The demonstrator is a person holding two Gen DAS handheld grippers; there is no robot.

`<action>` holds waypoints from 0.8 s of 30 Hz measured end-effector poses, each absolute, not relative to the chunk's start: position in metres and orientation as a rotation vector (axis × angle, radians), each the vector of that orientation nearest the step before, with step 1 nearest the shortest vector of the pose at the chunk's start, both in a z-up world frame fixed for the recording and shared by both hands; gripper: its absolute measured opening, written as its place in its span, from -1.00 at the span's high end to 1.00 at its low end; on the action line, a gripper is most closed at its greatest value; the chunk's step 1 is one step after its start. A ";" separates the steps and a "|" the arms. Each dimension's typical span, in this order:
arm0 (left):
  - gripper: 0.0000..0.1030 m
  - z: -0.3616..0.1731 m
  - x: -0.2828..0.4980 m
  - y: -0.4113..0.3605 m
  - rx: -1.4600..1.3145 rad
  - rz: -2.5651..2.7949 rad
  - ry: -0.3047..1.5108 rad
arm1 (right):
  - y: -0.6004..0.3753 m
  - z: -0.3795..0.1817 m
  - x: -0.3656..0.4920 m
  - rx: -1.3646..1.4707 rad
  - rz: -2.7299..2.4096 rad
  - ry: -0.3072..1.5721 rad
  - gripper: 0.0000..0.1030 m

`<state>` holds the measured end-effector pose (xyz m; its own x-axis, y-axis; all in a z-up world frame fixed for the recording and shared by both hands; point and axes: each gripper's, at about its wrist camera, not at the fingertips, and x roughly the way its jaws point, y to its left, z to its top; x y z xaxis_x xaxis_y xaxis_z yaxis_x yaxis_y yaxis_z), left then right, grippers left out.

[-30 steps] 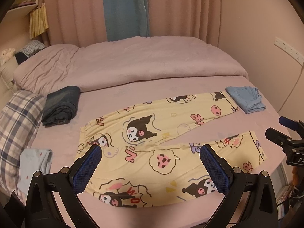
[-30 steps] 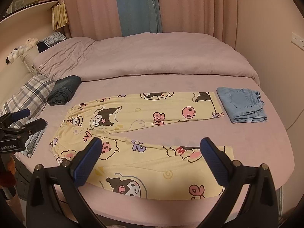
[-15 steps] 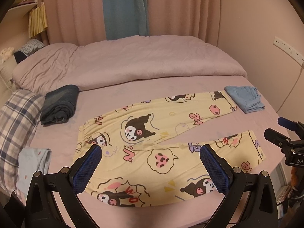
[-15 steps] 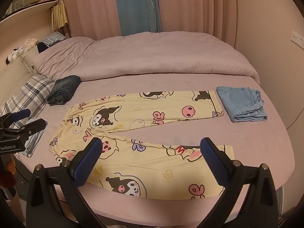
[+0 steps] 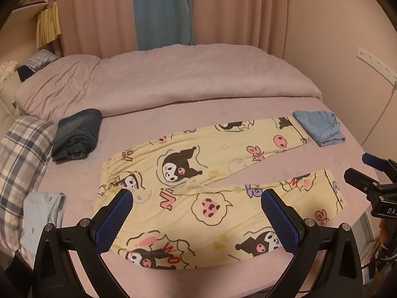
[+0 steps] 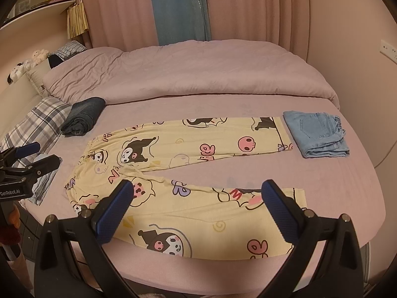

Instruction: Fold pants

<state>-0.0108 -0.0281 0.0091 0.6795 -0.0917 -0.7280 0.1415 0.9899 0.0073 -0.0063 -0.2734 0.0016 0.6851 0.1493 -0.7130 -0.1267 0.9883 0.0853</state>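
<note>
The yellow cartoon-print pants [image 5: 198, 186] lie flat on the bed [image 5: 173, 114], unfolded, waistband toward the left and both legs running right with a wedge of bare sheet between them. The near leg follows the bed's front edge closely; in the right wrist view its lower hem lies just beside that edge. The far leg's cuff ends just beside, perhaps touching, a folded light-blue denim piece [image 6: 317, 134] near the right rim of the mattress. A rolled dark garment [image 5: 77, 134] sits apart from the waistband on the left, next to a plaid pillow [image 5: 22, 154], and a pale blue cloth [image 5: 42, 213] lies at the front left corner. Behind the pants a strip of open sheet runs up to the bunched duvet [image 5: 173, 79]. The left tool [image 5: 197, 217] hovers over the waistband end of the near leg, fingers spread wide and holding nothing. The right tool [image 6: 196, 211] hangs over the near leg's middle, fingers likewise wide apart and empty. Each tool shows at the edge of the other's view, well apart.
</note>
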 end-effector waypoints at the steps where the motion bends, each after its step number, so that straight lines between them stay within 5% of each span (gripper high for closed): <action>1: -1.00 0.009 -0.010 -0.027 0.065 -0.131 0.813 | -0.273 0.001 -0.006 0.029 0.154 0.802 -1.00; 24: -0.99 0.006 -0.010 -0.022 0.061 -0.143 0.830 | -0.273 -0.001 -0.008 0.030 0.153 0.806 -1.00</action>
<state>-0.0100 -0.0215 0.0060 0.6658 -0.1027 -0.7391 0.1507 0.9886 -0.0016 -0.0077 -0.2727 -0.0014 0.6821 0.1475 -0.7162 -0.1246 0.9886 0.0849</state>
